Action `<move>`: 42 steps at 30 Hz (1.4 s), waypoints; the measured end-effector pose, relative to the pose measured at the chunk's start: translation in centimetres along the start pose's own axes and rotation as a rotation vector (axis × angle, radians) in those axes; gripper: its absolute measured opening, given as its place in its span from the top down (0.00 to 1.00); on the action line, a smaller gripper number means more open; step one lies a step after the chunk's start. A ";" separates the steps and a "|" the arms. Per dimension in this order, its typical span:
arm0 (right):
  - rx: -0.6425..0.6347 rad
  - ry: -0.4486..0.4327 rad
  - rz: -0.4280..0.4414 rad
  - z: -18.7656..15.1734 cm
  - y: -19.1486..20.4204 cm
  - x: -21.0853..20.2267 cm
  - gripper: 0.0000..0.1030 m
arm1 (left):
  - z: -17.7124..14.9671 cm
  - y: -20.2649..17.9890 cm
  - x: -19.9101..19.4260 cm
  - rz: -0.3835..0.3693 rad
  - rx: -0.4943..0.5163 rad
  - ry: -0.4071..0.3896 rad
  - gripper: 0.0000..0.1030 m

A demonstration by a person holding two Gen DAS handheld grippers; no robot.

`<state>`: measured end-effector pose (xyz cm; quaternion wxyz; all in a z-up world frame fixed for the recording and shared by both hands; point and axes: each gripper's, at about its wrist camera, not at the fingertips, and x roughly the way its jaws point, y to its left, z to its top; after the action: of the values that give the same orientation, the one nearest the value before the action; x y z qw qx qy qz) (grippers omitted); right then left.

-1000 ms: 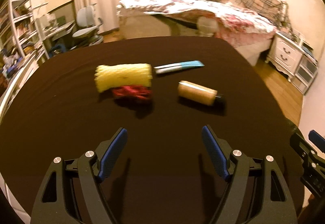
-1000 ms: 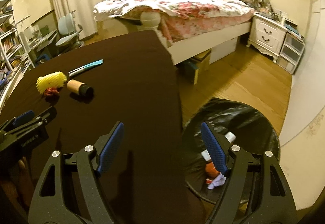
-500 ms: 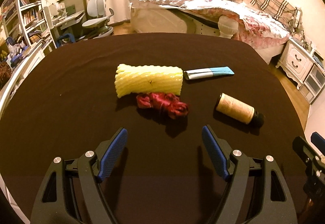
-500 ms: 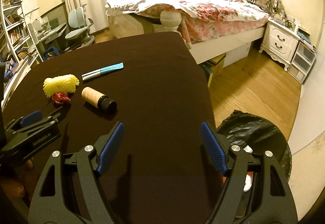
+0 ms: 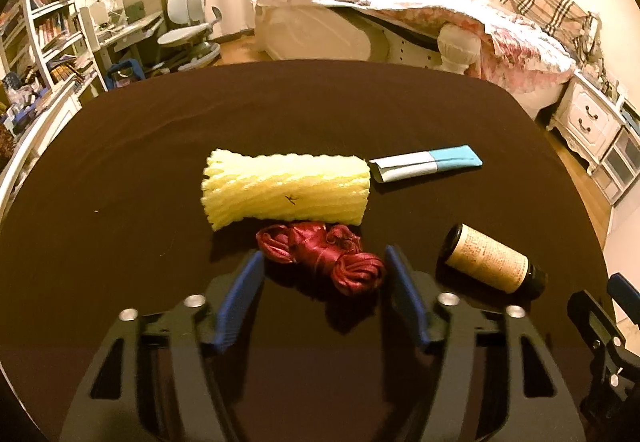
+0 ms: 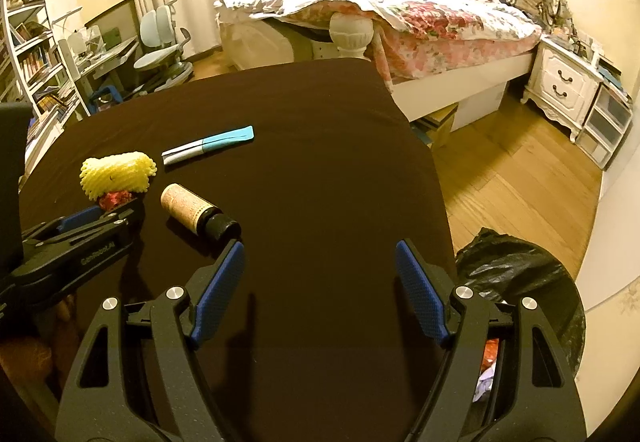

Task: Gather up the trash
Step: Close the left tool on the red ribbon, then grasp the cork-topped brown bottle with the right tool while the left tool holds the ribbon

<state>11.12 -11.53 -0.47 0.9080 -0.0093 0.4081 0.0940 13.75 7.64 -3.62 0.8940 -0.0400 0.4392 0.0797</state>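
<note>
Down at the right edge of the tabletop point(image 6: 320, 161), on the wooden floor, stands a trash bin point(image 6: 520, 270) lined with a black bag. The right claw's own frame hides most of its inside; what shows past it is a scrap of something orange-red point(image 6: 491, 352) and a pale crumpled piece point(image 6: 486, 386) lower down, and nothing more of the contents can be made out.

Four pieces of trash lie on the dark brown tabletop. A yellow foam net sleeve point(image 5: 286, 191) lies on its side, with a red ribbon bundle point(image 5: 324, 256) touching its near edge. A flat blue-and-white tube point(image 5: 426, 163) lies just beside the sleeve's right end. A small brown bottle point(image 5: 490, 264) with a paper label and dark cap lies on its side, near the ribbon but apart from it.

The left claw point(image 5: 324, 272) is spread wide with the red ribbon bundle between its blue pads; the pads flank the bundle at either side without pressing it, though the right pad sits very close to the ribbon's loops. The right claw point(image 6: 320, 282) is also spread wide and grips nothing, hovering over bare cloth near the tabletop's right edge, with the bottle's cap just beyond its left fingertip.
</note>
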 end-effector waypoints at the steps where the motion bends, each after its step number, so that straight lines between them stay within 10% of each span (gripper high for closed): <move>1: -0.001 0.001 0.000 0.0 0.1 0.0 0.26 | -0.1 0.1 0.0 -0.009 0.002 0.004 0.48; 8: -0.010 0.002 0.001 0.0 0.6 0.2 0.26 | -0.5 -0.2 -0.6 -0.037 0.036 -0.016 0.68; 42: -0.157 0.082 0.059 2.4 7.5 4.5 0.36 | -2.3 3.5 -2.1 -0.077 -0.015 -0.023 0.69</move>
<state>14.48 -3.24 -1.75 0.8839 -0.0721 0.4364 0.1518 10.13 10.54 -3.39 0.9011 -0.0624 0.4264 0.0490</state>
